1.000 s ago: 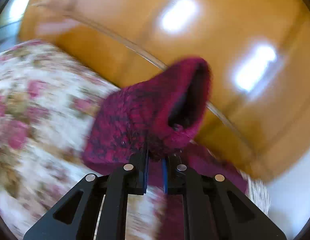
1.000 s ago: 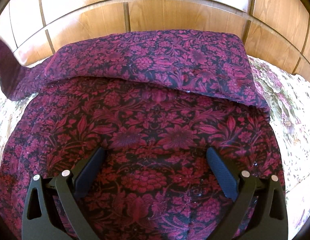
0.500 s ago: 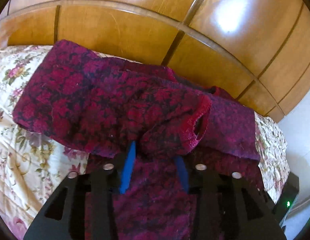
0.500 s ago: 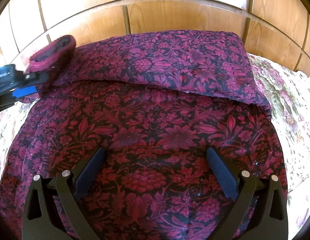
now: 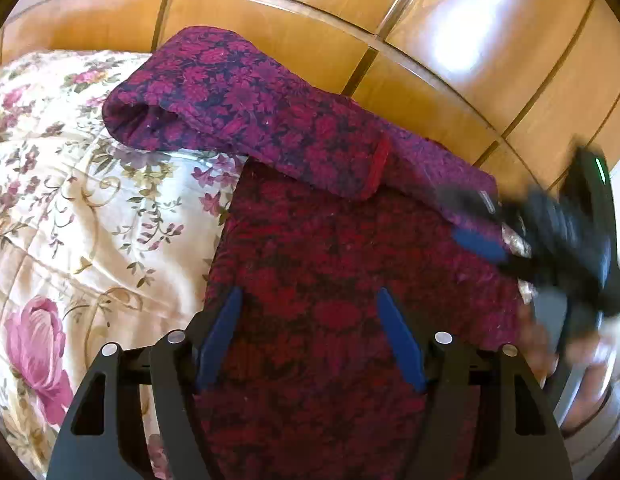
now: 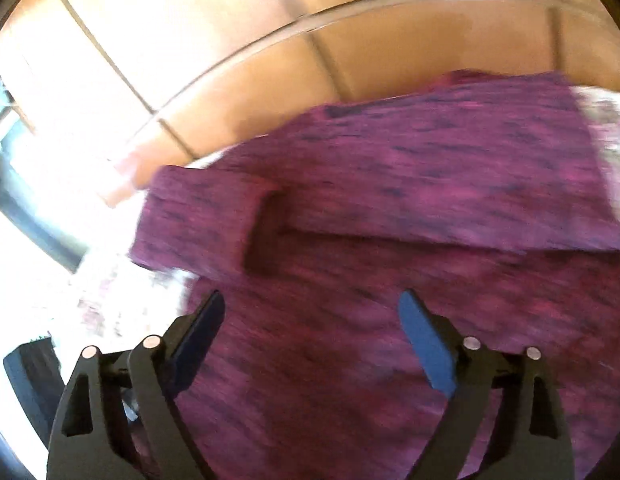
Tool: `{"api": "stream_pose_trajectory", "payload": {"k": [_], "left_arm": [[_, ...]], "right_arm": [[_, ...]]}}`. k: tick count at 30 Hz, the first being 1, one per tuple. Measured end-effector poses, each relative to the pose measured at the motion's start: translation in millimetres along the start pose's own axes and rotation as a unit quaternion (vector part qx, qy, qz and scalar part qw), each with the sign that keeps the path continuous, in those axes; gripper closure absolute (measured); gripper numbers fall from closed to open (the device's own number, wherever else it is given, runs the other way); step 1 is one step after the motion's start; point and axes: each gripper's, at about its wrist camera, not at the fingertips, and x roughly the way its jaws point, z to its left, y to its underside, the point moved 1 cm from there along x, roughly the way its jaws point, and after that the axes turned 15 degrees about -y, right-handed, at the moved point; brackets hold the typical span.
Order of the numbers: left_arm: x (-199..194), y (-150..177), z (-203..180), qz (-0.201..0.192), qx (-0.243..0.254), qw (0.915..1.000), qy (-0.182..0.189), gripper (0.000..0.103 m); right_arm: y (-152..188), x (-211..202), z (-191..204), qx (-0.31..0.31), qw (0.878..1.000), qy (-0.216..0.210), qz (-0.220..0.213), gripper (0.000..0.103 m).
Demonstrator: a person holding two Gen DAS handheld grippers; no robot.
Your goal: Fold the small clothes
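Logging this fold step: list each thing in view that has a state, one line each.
Garment: lying flat on the bedspread, held by neither tool.
Sleeve: folded across the garment's top, cuff resting on the body.
Left tool: open, has just been opening, nothing between its pads.
Right tool: open, has just been closing a little, nothing gripped.
Bedspread: spread out, lightly creased.

Bed: floral cover bare along its left side, open passage there. Garment: covers the middle, folded sleeve reaching the head edge. Wooden headboard: closes the far edge. Right tongs: blurred, occupying the garment's right edge.
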Motion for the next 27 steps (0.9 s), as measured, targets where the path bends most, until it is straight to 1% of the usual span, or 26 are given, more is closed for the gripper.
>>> {"api": "stream_pose_trajectory", "payload": {"k": [1,3,4,5,6,7,8,9,12,14,16,18,21,24,27], "left_arm": [[1.1,1.6,-0.9,-0.001,0.006,1.0000,-0.004,0.033],[3.7,2.9,-2.3,-0.002,0.009,0.9999,-0.008,0.033],[7.0,3.9,-3.1,0.000,0.013,0.9999,-0.012,0.033],[9.5,3.9,-5.0,0.001,0.013,0.9998,-0.014,0.033],[10.4,4.3,-5.0,0.001,0.013,0.9998,-0.013,0.033],[9.4,6.1,-3.1,0.000,0.013,0.9998,-0.012,0.033],[10.8,5.5,-3.7,0.000,0.012,0.9999,-0.010,0.033],[11.3,6.0,-2.4,-0.001,0.009,0.9999,-0.006,0.033],[11.2,7.4,0.8,-0.001,0.005,1.0000,-0.001,0.033],[11.3,7.6,1.0,0.000,0.006,1.0000,-0.002,0.033],[10.3,7.1,1.7,0.001,0.005,1.0000,-0.001,0.033],[8.9,6.3,3.6,0.004,-0.001,1.0000,0.002,0.033],[8.4,6.9,5.6,0.008,-0.005,1.0000,0.002,0.033],[3.1,6.6,4.3,0.010,-0.001,1.0000,-0.002,0.033],[-1.0,6.0,3.2,0.014,0.000,0.9999,-0.004,0.033]], "right_arm": [[-5.6,12.9,2.1,0.004,1.000,-0.005,0.009,0.024],[-16.9,42.6,3.1,0.023,0.999,-0.004,0.026,0.033],[-20.0,54.1,2.4,0.032,0.999,-0.004,0.034,0.036],[-24.0,65.4,3.7,0.034,0.999,0.001,0.041,0.046],[-27.8,70.5,6.5,0.028,0.999,0.006,0.045,0.065],[-30.9,70.4,8.5,0.022,0.999,0.008,0.047,0.077],[-35.7,63.0,18.3,0.007,0.999,0.011,0.036,0.089],[-38.2,53.2,28.0,-0.014,1.000,0.011,0.021,0.093],[-48.0,0.8,56.7,-0.078,0.996,0.013,-0.033,0.094],[-52.4,-36.5,66.8,-0.106,0.992,0.021,-0.068,0.094],[-58.3,-64.8,65.7,-0.112,0.989,0.032,-0.093,0.094],[-65.9,-94.4,51.2,-0.100,0.987,0.047,-0.118,0.094],[-69.8,-124.7,19.6,-0.074,0.984,0.080,-0.141,0.094],[-71.1,-141.0,-25.8,-0.029,0.982,0.112,-0.148,0.094],[-63.0,-149.0,-71.5,0.016,0.978,0.151,-0.141,0.094]]}}
